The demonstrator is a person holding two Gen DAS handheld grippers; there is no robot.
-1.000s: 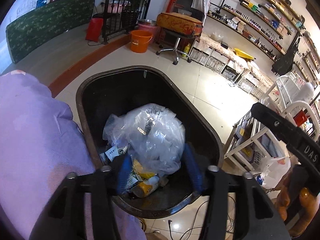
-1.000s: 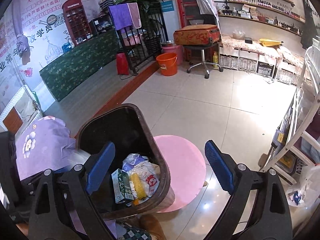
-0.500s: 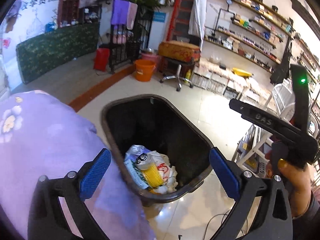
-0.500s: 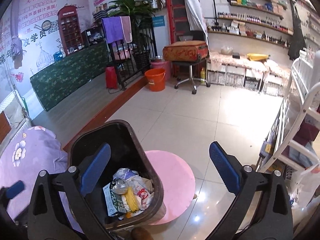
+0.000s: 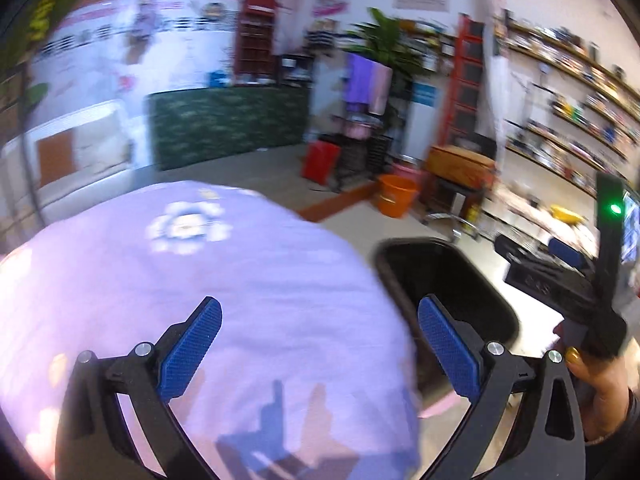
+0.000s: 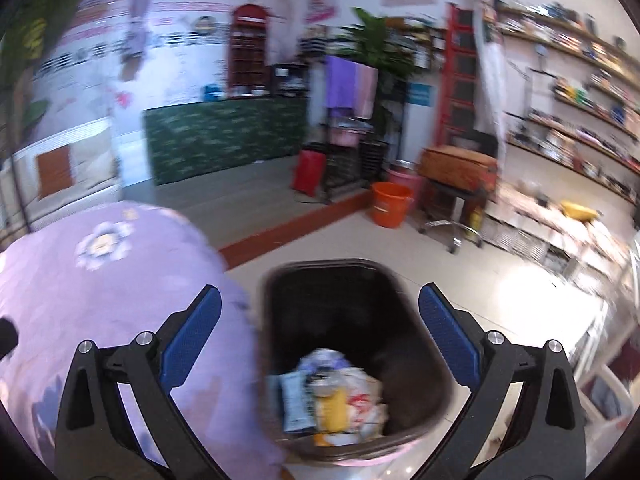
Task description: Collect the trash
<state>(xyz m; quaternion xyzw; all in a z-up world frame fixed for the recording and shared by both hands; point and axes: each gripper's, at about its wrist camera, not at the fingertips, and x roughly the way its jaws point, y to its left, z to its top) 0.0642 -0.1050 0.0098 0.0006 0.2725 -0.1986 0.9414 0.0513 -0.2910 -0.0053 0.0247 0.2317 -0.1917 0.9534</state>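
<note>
**Presently: both grippers empty above the bin and cloth**

Item 1. Left gripper (image 5: 320, 350): blue-padded fingers (image 5: 191, 354) spread wide apart, holding nothing. It hangs over a lilac cloth (image 5: 200, 280) printed with a white flower; the cloth fills the lower left of the left wrist view.

Item 2. Right gripper (image 6: 320, 338): fingers (image 6: 450, 338) likewise spread wide, nothing between them. The left wrist view shows it from the side (image 5: 560, 280), held in the person's right hand (image 5: 596, 384), with a green light lit on its upright part.

Item 3. Black trash bin (image 6: 400, 276): stands on the tiled floor (image 6: 500, 288), just beside the right edge of the cloth, its rim open. In the right wrist view it sits between the two fingers.

Item 4. Trash (image 6: 332, 396): a heap of wrappers, clear plastic and a yellow piece, lying at the bottom of the bin toward its near wall. Details are blurred.

Item 5. Pink round object (image 6: 360, 462): shows under the bin's near rim.

Item 6. Background: orange bucket (image 6: 390, 210) on the floor, a wheeled stool (image 6: 456, 196) carrying an orange case, wall shelves (image 6: 580, 92) at right, a green-covered counter (image 6: 228, 140).
</note>
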